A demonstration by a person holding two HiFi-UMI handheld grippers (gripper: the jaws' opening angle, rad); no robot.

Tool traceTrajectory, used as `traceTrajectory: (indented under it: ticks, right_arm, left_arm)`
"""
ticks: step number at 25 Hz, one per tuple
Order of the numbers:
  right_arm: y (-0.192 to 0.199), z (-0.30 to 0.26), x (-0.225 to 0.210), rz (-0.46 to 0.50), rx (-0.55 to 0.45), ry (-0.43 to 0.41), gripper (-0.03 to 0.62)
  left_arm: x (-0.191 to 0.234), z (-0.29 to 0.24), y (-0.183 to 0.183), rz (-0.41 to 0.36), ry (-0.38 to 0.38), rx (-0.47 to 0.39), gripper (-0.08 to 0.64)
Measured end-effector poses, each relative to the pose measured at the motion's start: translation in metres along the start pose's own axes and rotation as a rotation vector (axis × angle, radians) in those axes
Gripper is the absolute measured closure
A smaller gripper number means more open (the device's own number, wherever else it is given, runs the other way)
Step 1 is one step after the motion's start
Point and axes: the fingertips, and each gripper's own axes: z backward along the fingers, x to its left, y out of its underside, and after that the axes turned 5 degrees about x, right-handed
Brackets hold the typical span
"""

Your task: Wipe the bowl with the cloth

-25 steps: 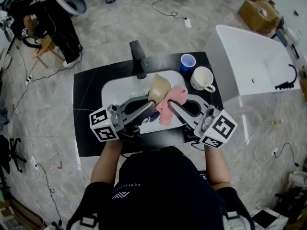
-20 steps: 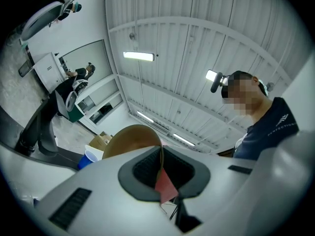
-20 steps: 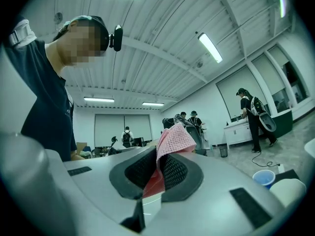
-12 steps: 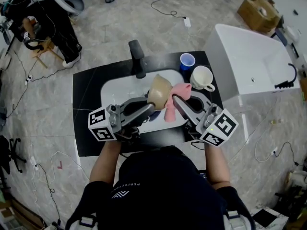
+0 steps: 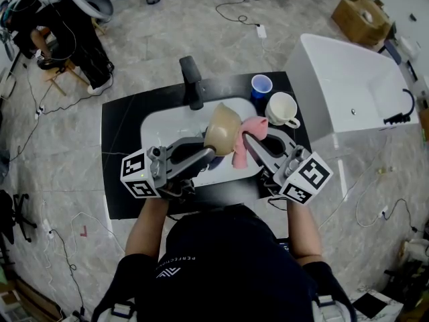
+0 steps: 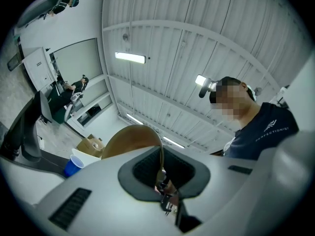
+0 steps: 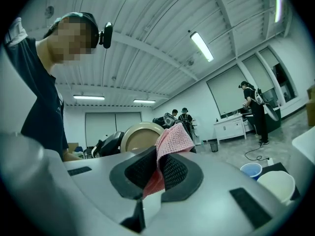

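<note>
Gripping: left gripper (image 5: 213,151) clamps bowl (image 5: 222,127) rim; right gripper (image 5: 245,138) clamps cloth (image 5: 249,126).
Change: cloth shifted right, now beside bowl.
Left gripper view only: rim edge-on between jaws.

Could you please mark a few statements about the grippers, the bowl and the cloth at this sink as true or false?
1. The left gripper has its jaws shut on the rim of the tan bowl. True.
2. The right gripper has open, empty jaws. False: they are shut on the pink cloth.
3. The blue cup stands next to the white mug on the black counter. True.
4. The bowl lies flat on the counter. False: it is held up, tilted, over the white sink.
</note>
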Motion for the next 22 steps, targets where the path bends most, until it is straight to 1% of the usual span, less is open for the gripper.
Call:
traceTrajectory:
  ticks: [9, 17, 22]
  right_arm:
    - [0.001, 0.001, 0.007, -0.025, -0.01, -0.035, 0.551]
    - [0.003, 0.001, 0.009, -0.029, -0.001, -0.051, 0.551]
    - [0.003, 0.0, 0.013, -0.027, 0.004, -0.076, 0.551]
  left_arm:
    - [0.001, 0.001, -0.004, -0.005, -0.022, -0.015, 0.54]
    - [0.006, -0.003, -0.004, -0.007, -0.045, -0.004, 0.54]
    - [0.012, -0.005, -0.003, -0.003, -0.069, 0.0, 0.54]
